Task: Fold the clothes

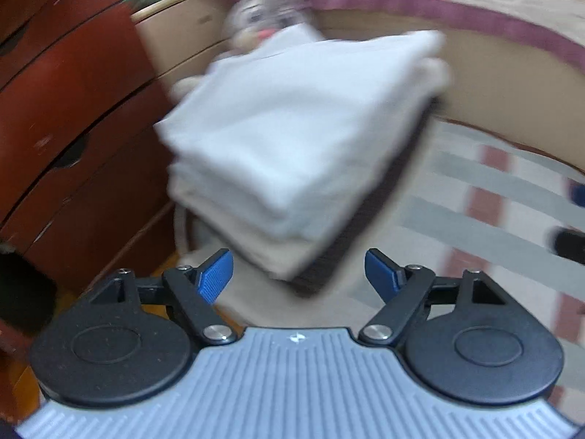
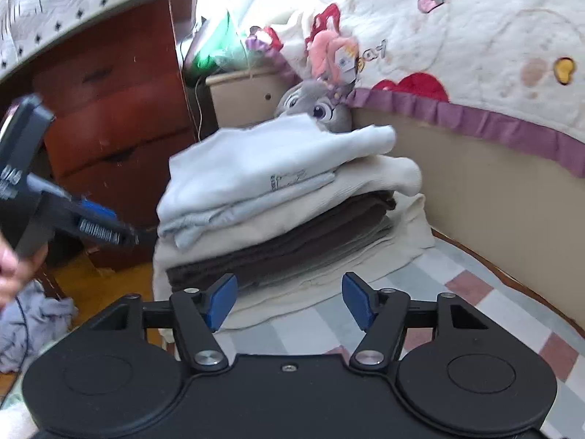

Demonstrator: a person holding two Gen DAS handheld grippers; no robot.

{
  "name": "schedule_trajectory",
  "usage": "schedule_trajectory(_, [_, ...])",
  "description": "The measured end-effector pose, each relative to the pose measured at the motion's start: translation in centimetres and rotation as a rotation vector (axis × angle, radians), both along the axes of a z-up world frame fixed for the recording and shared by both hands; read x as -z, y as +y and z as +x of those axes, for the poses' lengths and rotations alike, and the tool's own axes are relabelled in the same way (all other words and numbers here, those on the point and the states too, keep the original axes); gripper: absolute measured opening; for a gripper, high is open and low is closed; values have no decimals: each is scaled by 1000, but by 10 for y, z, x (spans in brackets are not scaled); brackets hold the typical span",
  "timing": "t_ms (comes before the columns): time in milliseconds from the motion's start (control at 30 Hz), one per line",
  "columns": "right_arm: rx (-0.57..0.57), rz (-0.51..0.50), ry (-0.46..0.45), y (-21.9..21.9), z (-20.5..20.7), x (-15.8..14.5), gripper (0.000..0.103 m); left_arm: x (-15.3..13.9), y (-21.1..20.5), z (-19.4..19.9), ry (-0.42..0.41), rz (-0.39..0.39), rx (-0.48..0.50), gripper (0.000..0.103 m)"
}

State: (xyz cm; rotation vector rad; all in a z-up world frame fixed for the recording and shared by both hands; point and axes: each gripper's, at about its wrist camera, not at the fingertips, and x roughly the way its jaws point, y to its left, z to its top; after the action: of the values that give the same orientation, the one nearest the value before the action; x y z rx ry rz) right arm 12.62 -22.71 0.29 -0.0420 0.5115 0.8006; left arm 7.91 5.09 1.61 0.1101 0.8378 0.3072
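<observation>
Right now we hold both grippers released, with nothing between the blue pads. Our right gripper (image 2: pixel 289 301) hangs just in front of the stack of folded clothes (image 2: pixel 289 197), jaws spread and clear of the cloth. Our left gripper (image 1: pixel 299 274) is likewise spread and empty, close before the same stack (image 1: pixel 292 139), which its own camera shows blurred; in the right wrist view it (image 2: pixel 106 225) shows from the side, left of the stack and apart from it, with a hand (image 2: pixel 14 263) on its handle.

The stack is our landmark. It sits on a checked mattress (image 2: pixel 475 303), which runs out to the right of the stack and below it. On top lies a pale blue folded garment (image 2: pixel 248 172) with a small printed mark; under it a cream one (image 2: pixel 369 175), then a dark brown one (image 2: pixel 292 241), then more pale layers.

Directly behind the stack, a grey plush toy (image 2: pixel 314 108) peeks over the top garment. Behind and to the right of the stack runs a beige bed frame (image 2: pixel 475 190), draped with a cream quilt (image 2: pixel 457 29) edged in a purple frill. Left of the stack stands a red-brown chest of drawers (image 2: pixel 117 117). Below and left of the stack, a crumpled grey-blue cloth (image 2: pixel 33 325) lies on the floor.
</observation>
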Motion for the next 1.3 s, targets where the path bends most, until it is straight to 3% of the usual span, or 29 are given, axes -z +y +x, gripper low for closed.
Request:
schedule_trajectory(200, [33, -11, -5, -24, -20, -8, 69, -6, -67, -20, -3, 29, 45, 88])
schedule_trajectory(333, [52, -14, -8, -41, -32, -6, 69, 6, -92, -27, 52, -44, 36, 89])
schedule_trajectory(467, [92, 3, 33, -55, -38, -2, 69, 10, -110, -34, 73, -18, 34, 90])
schedule_trajectory(500, [103, 4, 39, -58, -39, -1, 69, 9, -113, -36, 78, -17, 23, 94])
schedule_trajectory(800, [159, 30, 79, -77, -41, 0, 70, -2, -124, -54, 85, -45, 9, 97])
schedule_trajectory(867, [155, 24, 69, -77, -44, -3, 74, -5, -125, -56, 78, -44, 13, 97])
schedule_trajectory(933, [150, 15, 52, -75, -48, -7, 85, -8, -128, -58, 72, -42, 17, 97])
schedule_trajectory(1300, [155, 24, 42, -76, -52, -18, 86, -10, -139, -54, 78, -19, 37, 98])
